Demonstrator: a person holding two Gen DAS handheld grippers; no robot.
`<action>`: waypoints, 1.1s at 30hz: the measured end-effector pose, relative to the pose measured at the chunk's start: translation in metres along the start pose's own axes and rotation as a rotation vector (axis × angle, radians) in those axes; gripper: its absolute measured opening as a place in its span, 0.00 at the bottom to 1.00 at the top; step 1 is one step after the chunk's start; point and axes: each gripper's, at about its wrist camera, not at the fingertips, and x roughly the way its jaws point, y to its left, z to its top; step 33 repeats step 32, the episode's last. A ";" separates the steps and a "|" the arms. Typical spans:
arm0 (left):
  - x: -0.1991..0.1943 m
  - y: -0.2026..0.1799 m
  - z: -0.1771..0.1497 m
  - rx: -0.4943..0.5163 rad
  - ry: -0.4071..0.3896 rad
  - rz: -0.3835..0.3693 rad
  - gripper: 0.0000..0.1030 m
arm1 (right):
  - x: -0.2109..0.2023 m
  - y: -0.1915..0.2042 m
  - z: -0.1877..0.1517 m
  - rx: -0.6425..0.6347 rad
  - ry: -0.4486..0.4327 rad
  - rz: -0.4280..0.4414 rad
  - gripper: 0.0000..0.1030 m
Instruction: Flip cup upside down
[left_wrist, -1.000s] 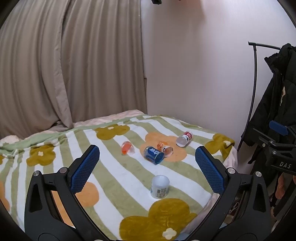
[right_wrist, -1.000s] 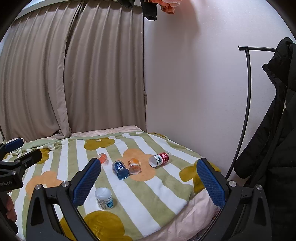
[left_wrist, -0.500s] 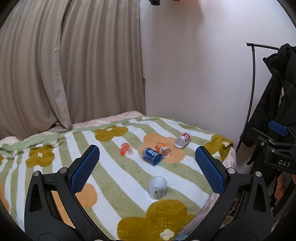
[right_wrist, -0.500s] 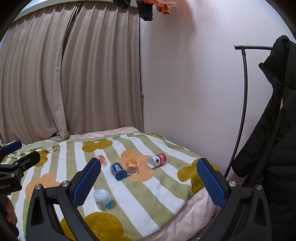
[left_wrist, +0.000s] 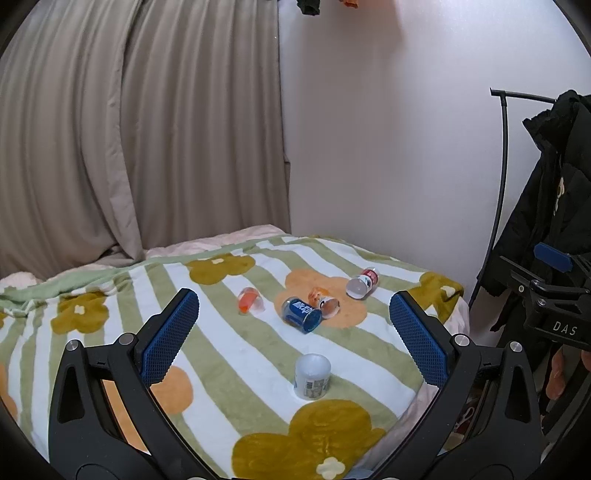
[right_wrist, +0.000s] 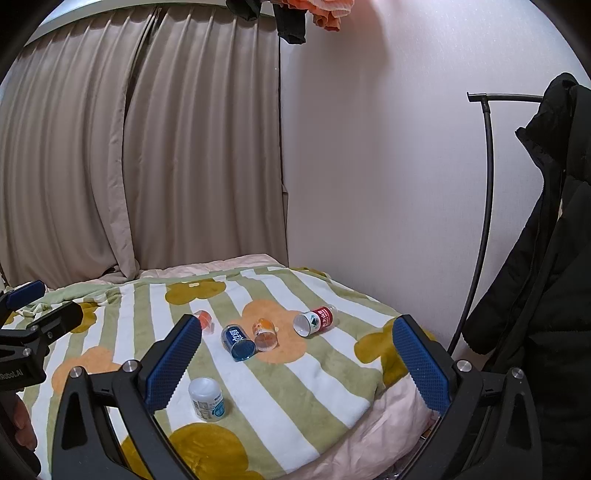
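Several small cups lie on a striped flower blanket (left_wrist: 229, 354). A white cup (left_wrist: 312, 376) stands upside down nearest me; it also shows in the right wrist view (right_wrist: 207, 398). A blue cup (left_wrist: 301, 314), an orange-figure cup (left_wrist: 325, 301), a red-labelled cup (left_wrist: 362, 283) and an orange cup (left_wrist: 250, 300) lie on their sides farther back. My left gripper (left_wrist: 293, 336) is open and empty, held above the blanket short of the cups. My right gripper (right_wrist: 295, 362) is open and empty too, off the bed's right side.
Beige curtains (left_wrist: 129, 129) hang behind the bed, a white wall (left_wrist: 388, 147) to the right. A black coat (right_wrist: 546, 277) on a rack (right_wrist: 487, 184) stands at the right. The bed's edge (right_wrist: 369, 435) drops off at front right.
Both grippers have drawn back and risen a little; the cups look smaller and lower in both views. The cups have not moved.
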 end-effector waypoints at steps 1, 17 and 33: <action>-0.001 0.000 0.000 -0.001 -0.001 -0.001 1.00 | 0.000 0.000 0.000 0.000 -0.001 0.000 1.00; -0.001 0.000 0.001 0.001 0.000 -0.006 1.00 | -0.001 0.000 0.000 0.002 0.001 0.001 1.00; -0.007 -0.002 -0.002 0.019 -0.062 0.046 1.00 | 0.000 0.000 0.001 -0.003 0.006 -0.005 1.00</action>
